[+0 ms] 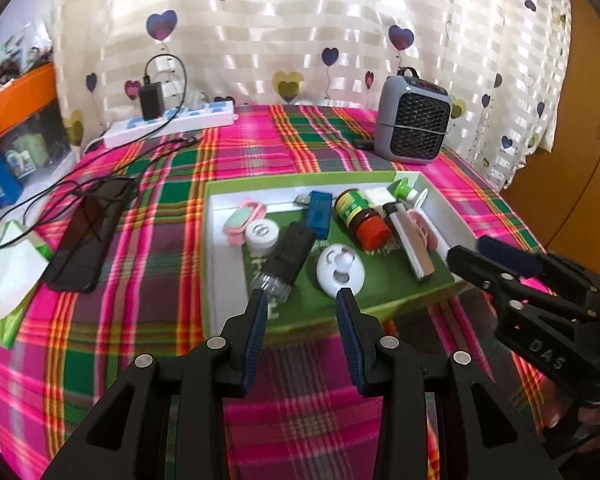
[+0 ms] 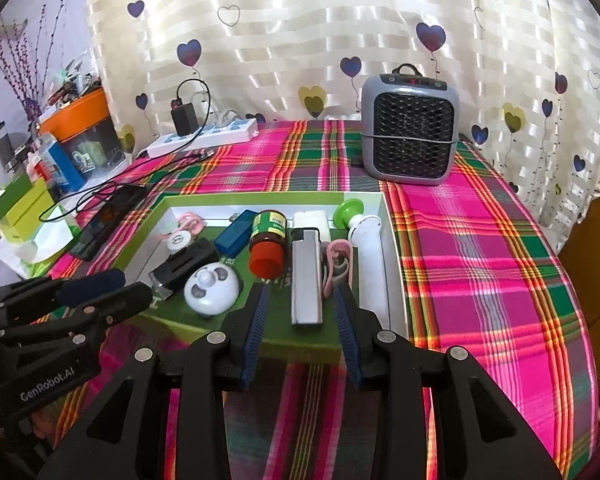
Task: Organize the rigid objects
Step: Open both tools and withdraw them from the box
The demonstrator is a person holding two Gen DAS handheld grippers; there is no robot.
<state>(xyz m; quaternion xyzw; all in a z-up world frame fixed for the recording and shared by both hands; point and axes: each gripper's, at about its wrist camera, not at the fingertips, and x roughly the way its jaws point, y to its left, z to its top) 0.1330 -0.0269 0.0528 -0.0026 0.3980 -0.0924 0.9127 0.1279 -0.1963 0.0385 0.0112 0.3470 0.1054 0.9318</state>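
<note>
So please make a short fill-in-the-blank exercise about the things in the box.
1. The brown glass bottle has a ____ cap.
2. The flat blue plastic stick lies in the green-rimmed ____.
3. The grey square heater stands ____ the box.
4. Both claws hold ____.

Missing words: red; box; behind; nothing

Left gripper [image 1: 302, 294] and right gripper [image 2: 300, 290] point downward side by side, jaws apart, empty.

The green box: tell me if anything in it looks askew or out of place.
Nothing is spilled or broken. In the green box the brown bottle lies on its side, red cap toward the camera, and the black flashlight and blue USB stick lie diagonally, unlike the straight silver lighter.
</note>
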